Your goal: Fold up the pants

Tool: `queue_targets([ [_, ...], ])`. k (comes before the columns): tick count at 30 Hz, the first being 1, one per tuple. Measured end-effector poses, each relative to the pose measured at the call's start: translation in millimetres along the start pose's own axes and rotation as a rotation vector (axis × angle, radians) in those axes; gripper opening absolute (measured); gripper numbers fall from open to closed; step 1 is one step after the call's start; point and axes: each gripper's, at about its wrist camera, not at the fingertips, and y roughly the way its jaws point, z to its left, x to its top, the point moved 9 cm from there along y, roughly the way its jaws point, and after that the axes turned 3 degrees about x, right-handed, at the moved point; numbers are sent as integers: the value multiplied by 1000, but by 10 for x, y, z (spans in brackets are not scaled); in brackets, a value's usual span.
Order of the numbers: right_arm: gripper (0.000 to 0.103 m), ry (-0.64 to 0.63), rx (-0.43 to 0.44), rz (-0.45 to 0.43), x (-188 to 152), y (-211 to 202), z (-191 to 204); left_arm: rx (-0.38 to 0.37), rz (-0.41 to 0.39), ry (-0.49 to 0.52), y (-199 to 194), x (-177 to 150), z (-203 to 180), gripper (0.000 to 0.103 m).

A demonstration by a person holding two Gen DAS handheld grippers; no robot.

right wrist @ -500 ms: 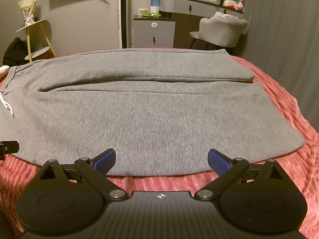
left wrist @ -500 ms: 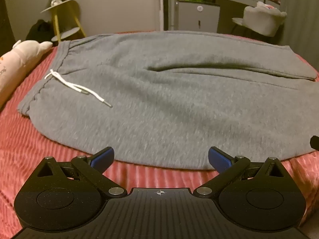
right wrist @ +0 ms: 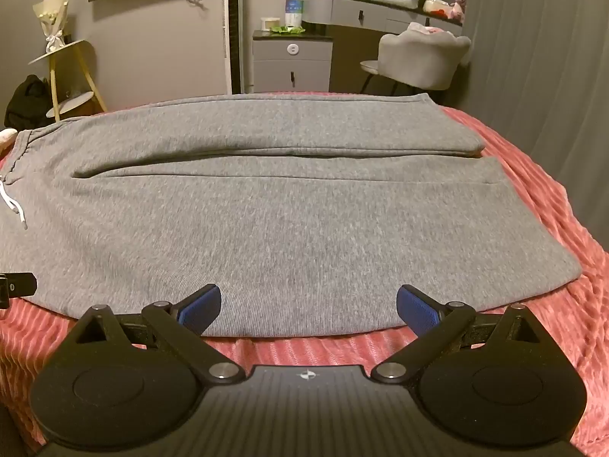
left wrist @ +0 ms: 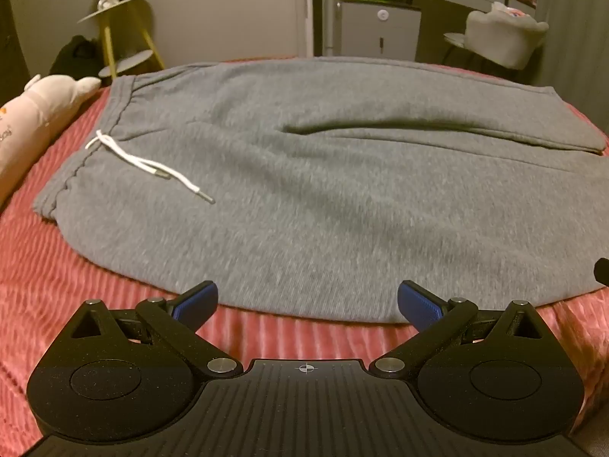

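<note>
grey pants (right wrist: 289, 228) flat on bed (right wrist: 552, 198); both grippers (left wrist: 307, 302) (right wrist: 309, 304) wide, empty, near hem; shallow pinch risks lifting one layer only

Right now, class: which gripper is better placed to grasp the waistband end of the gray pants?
Left. The left gripper faces the drawstring end; the right gripper faces the legs.
</note>
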Motion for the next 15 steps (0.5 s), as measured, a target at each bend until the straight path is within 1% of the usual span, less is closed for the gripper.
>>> queue_targets([
  [15, 99, 10, 0, 0, 11, -19, -17, -1, 3, 1, 15, -37, 10, 103],
])
